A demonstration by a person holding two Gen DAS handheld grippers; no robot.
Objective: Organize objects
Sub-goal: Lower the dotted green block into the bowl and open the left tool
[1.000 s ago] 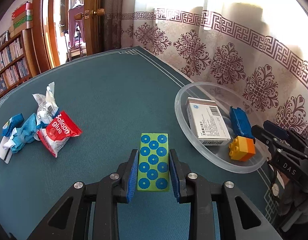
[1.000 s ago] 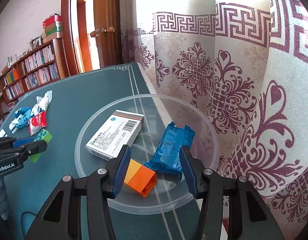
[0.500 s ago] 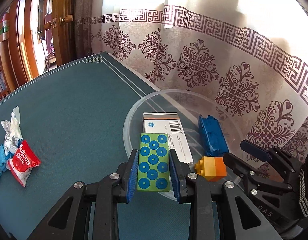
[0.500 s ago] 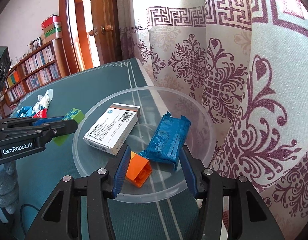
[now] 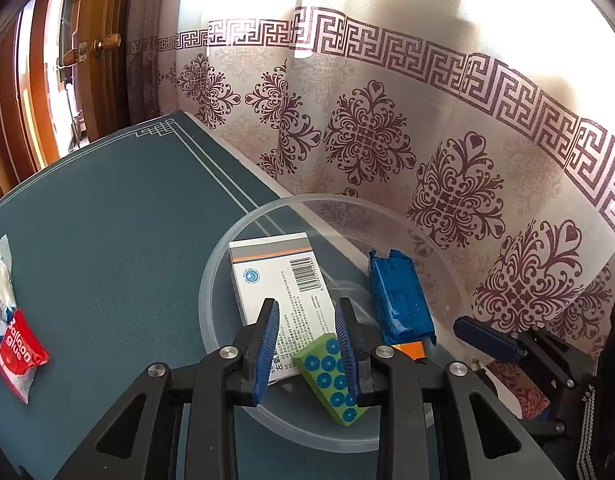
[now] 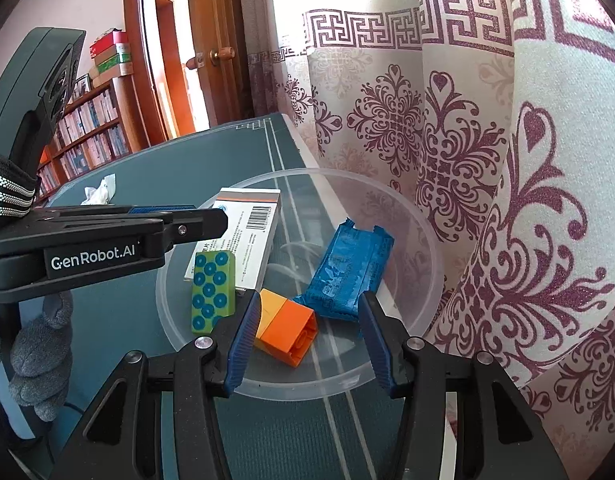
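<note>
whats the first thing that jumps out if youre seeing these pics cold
Likely the green block with blue dots, lying tilted in the clear bowl at the table's edge by the patterned curtain, with the left tool open above it. Around it in the bowl lie a white box, a blue packet and an orange brick. The right tool hovers open over the near rim.

Green block (image 6: 212,291) with blue dots; white box (image 5: 281,288), orange-grey band; blue wrapper (image 6: 348,274); orange-yellow brick (image 6: 286,331); clear bowl (image 6: 423,240); teal table (image 5: 107,220); cream curtain (image 5: 387,140), maroon medallions; red packet (image 5: 21,356) at nine o'clock.
</note>
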